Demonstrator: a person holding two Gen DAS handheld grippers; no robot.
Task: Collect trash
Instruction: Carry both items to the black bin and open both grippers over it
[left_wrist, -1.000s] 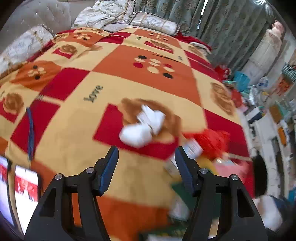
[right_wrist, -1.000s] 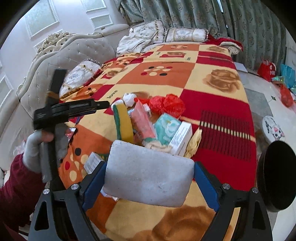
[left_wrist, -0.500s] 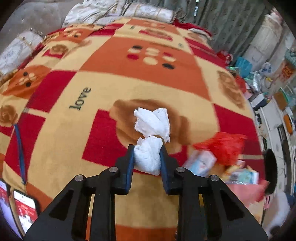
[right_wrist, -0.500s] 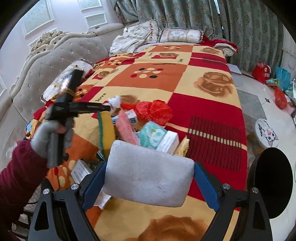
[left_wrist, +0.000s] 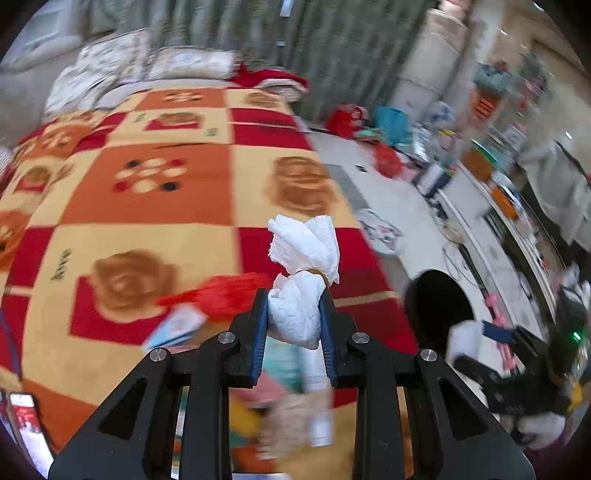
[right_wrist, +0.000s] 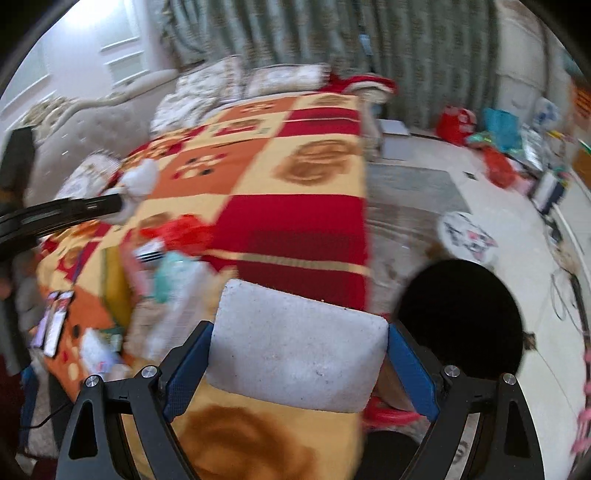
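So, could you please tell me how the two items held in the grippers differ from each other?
The crumpled tissue in the left gripper is bright white, wrinkled and irregular; the foam block in the right gripper is greyish, smooth-edged and rectangular. The tissue is narrow, the jaws nearly together; the block spreads them wide. Both are clamped between blue pads.

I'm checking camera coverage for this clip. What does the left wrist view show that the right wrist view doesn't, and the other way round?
Only the left wrist view shows the left gripper head-on, its jaws shut on the white tissue wad, and the right gripper from the side at the right edge. Only the right wrist view shows the right gripper clamping the grey foam block and the tufted headboard. Both show the patterned blanket, the trash pile on it, the black bin and the tissue.
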